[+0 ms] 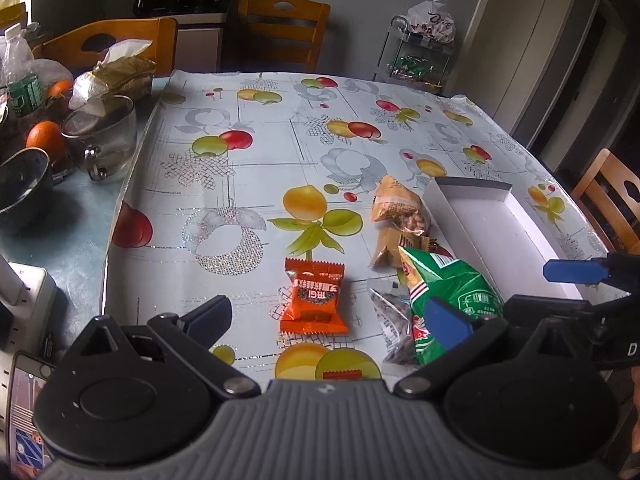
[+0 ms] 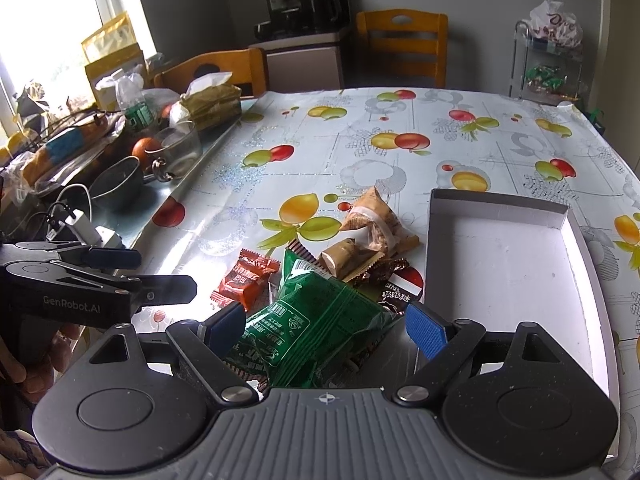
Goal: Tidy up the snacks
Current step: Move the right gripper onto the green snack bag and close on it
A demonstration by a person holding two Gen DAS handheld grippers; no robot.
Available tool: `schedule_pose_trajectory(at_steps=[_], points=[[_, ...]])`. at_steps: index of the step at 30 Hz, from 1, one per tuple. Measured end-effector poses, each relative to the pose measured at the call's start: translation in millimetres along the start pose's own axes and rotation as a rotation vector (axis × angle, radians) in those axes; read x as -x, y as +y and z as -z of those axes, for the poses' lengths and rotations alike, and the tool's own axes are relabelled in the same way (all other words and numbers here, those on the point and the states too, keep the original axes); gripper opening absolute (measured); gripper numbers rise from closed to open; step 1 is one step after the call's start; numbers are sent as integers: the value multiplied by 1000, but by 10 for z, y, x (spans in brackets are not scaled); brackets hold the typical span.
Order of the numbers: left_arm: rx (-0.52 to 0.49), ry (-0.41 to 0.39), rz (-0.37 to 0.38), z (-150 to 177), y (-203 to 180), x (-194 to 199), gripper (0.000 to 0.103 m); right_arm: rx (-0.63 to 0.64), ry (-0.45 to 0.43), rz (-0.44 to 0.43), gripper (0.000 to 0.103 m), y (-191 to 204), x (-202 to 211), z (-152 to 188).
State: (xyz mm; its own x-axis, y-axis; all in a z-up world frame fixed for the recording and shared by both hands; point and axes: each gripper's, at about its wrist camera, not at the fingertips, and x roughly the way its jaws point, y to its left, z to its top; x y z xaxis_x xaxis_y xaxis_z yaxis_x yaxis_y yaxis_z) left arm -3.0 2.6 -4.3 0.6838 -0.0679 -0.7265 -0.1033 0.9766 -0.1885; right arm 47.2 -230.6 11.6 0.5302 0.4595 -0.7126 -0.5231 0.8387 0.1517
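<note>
Right tongs (image 2: 326, 328) sit spread wide around the green snack bag (image 2: 320, 320), left tongs (image 1: 328, 316) spread over the orange packet (image 1: 314, 300), so a sloppy squeeze could drag neighboring wrappers past the white tray (image 2: 500, 280) just right.

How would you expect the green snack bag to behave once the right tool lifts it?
The green snack bag looks puffy and crinkled, so probably light and floppy. Its glossy film may slip between the open right tool. Squeezing hard could crush what is inside.
</note>
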Motion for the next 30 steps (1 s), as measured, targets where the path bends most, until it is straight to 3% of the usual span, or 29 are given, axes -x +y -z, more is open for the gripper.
schedule_pose_trajectory(at_steps=[21, 30], points=[[-1, 23, -57, -11, 55, -99, 103, -8, 21, -7, 88, -7, -51, -17], [5, 42, -83, 8, 127, -155, 103, -75, 63, -39, 88, -61, -163, -14]])
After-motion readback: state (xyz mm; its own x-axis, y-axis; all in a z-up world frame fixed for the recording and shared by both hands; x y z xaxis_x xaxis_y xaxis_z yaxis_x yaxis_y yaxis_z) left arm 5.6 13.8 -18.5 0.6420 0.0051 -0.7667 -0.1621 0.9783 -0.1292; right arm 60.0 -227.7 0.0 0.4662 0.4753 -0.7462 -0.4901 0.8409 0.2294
